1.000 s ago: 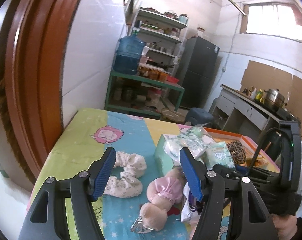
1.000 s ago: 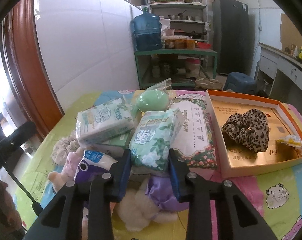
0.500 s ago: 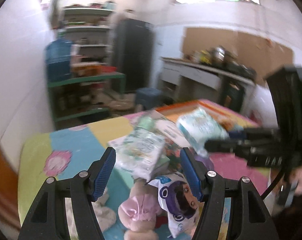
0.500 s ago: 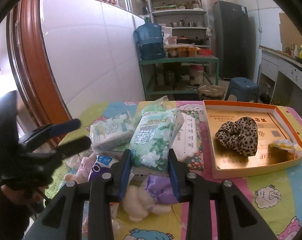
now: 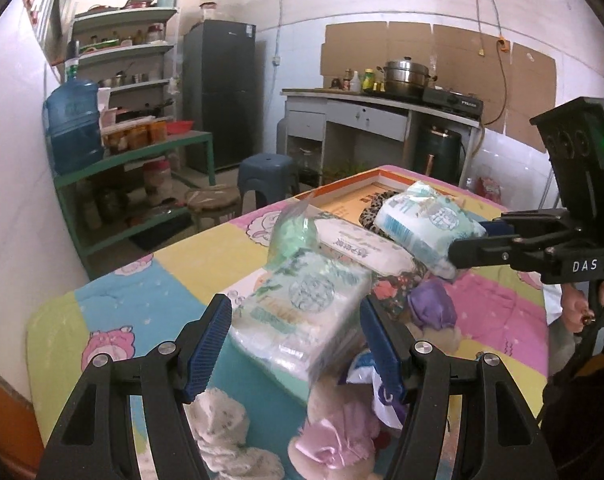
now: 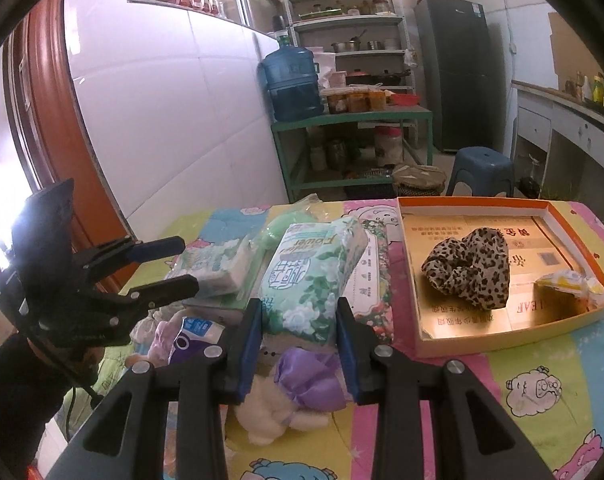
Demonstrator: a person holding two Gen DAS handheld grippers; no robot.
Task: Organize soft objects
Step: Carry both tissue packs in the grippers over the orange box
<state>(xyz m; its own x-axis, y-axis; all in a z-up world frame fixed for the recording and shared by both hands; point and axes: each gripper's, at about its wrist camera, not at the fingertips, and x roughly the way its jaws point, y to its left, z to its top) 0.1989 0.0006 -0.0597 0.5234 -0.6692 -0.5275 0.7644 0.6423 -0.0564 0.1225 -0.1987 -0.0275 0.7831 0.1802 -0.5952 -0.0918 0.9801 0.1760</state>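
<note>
A quilted cartoon-print cloth (image 6: 550, 408) in pastel blocks covers the table. On its far right sits a shallow orange cardboard box (image 6: 482, 336) with a glossy gold floor, holding a puffy leopard-print scrunchie (image 6: 468, 270). The right gripper (image 6: 298, 332) pinches a plump, crinkly plastic tissue pack (image 6: 310, 276) printed with white flowers, raised above the pile at centre. The left gripper (image 5: 294, 340) is spread wide, its ribbed blue pads on either side of a second tissue pack (image 5: 306, 312), apparently clear of it. Nearer lie a satin purple plush toy (image 6: 310, 376) and a pink one (image 5: 334, 436).
</note>
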